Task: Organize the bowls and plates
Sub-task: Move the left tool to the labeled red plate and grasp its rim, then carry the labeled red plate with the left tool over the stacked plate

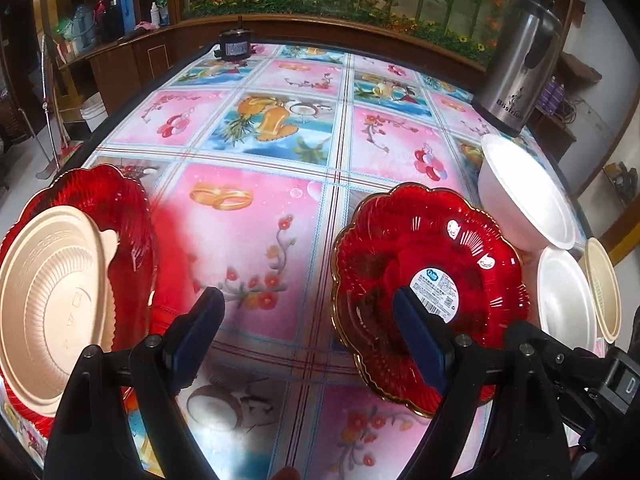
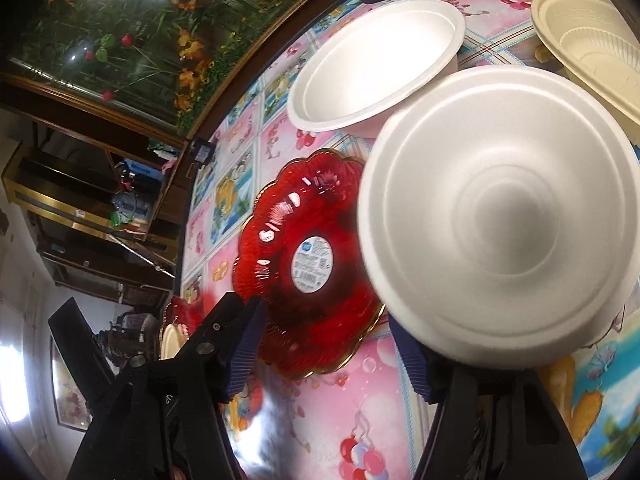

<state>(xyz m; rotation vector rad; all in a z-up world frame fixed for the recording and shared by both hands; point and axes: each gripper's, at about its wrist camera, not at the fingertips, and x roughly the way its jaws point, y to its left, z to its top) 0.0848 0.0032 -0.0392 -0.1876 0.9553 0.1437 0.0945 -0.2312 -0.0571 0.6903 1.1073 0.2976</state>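
Two grippers up, both spread wide. My left gripper (image 1: pixel 316 332) holds nothing; its right finger (image 1: pixel 420 340) overlaps the red glass plate (image 1: pixel 428 292) on the tablecloth (image 1: pixel 260 216), contact unclear. My right gripper (image 2: pixel 332 344) is wide apart too, with a white foam bowl (image 2: pixel 496 216) just at its right finger; whether they touch, I can't tell. A second white bowl (image 2: pixel 376 64) sits beyond, a beige bowl (image 2: pixel 592 40) near it.

Left claw (image 1: pixel 308 340) and right claw (image 2: pixel 332 344), both with jaws spread wide.
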